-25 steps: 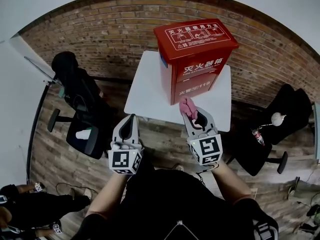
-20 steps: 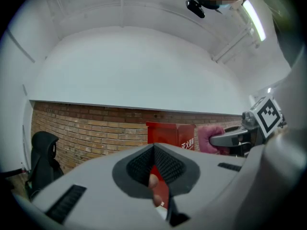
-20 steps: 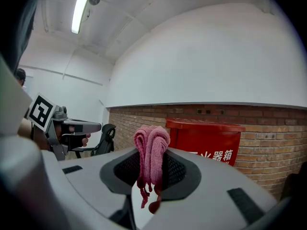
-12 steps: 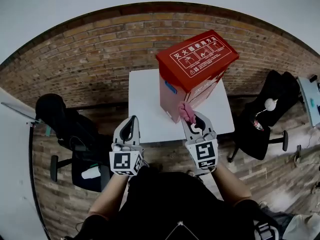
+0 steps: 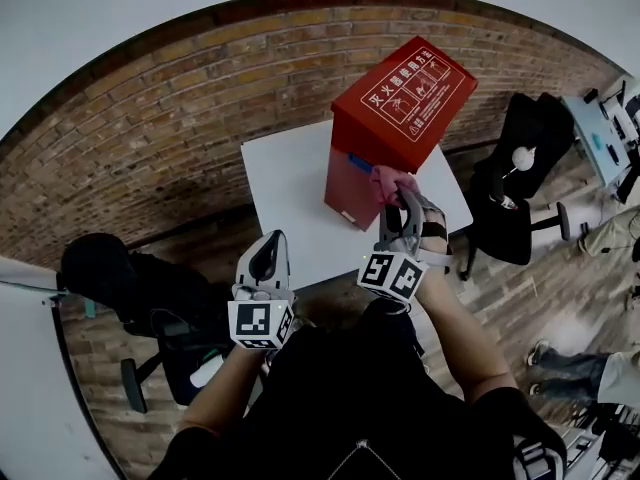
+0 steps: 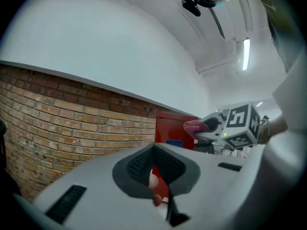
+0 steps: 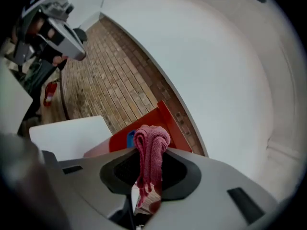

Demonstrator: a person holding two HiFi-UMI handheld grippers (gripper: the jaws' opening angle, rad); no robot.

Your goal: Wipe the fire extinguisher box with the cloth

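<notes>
in the head view the red fire extinguisher box (image 5: 400, 108) stands on a white table (image 5: 285, 193) in front of a brick wall (image 5: 180, 98), with a black chair (image 5: 520, 168) off to the right. the right gripper (image 5: 400, 188) reaches up to the box's near side with a pink cloth (image 5: 384, 180) pinched at its tip, right at the red face (contact itself is hard to judge). the left gripper (image 5: 268, 246) hangs back over the table's near edge, well apart from the box. in the left gripper view the left gripper's (image 6: 154, 150) jaws are together with nothing between them; beyond them are the box (image 6: 175, 128) and the cloth (image 6: 194, 127). in the right gripper view the right gripper's (image 7: 151, 161) jaws are clamped on the cloth (image 7: 152, 143), which bunches above them, with the box (image 7: 160, 116) and the table (image 7: 72, 135) behind.
</notes>
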